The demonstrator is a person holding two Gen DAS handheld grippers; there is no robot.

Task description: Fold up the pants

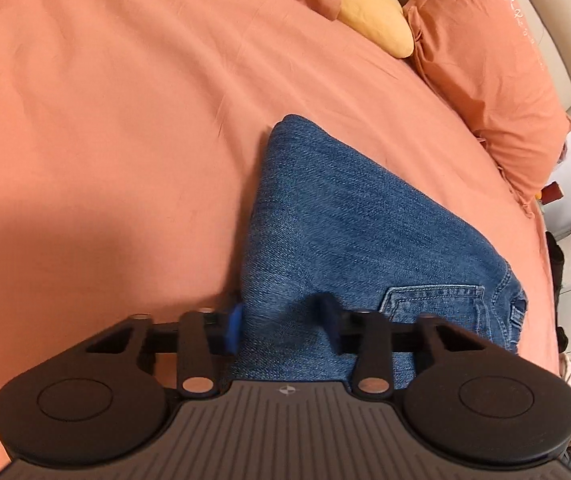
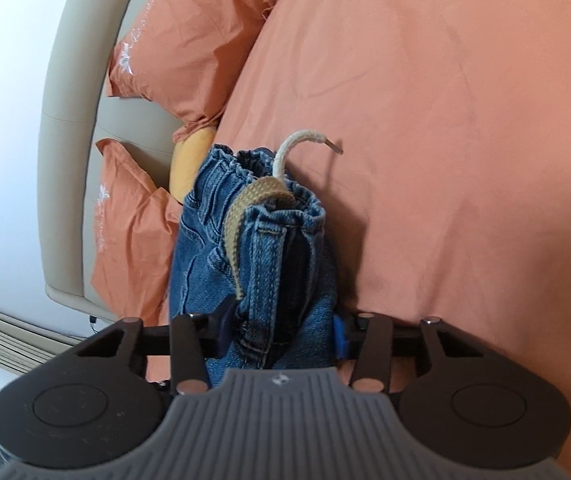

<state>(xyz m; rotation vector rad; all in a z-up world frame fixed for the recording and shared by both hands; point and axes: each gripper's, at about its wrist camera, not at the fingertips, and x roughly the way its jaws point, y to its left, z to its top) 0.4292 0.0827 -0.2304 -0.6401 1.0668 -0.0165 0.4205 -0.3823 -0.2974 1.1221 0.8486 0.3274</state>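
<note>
Both tools clamp jeans [image 1: 349,216] on bed [image 1: 105,120] — left tool [image 1: 283,326] grips leg fold, right tool [image 2: 281,332] waistband end — ready for lifting.

A folded pair of blue denim pants [image 1: 345,232] lies on a salmon-orange bedsheet [image 1: 105,120], its rounded fold pointing to 12 o'clock and a stitched back pocket [image 1: 431,300] at 4 o'clock. The left black two-finger gripper [image 1: 283,326] pinches the denim at 6 o'clock between blue pads (slightly blurred). A yellow cushion [image 1: 373,16] and an orange pillow [image 1: 485,60] sit toward 1 o'clock.
</note>
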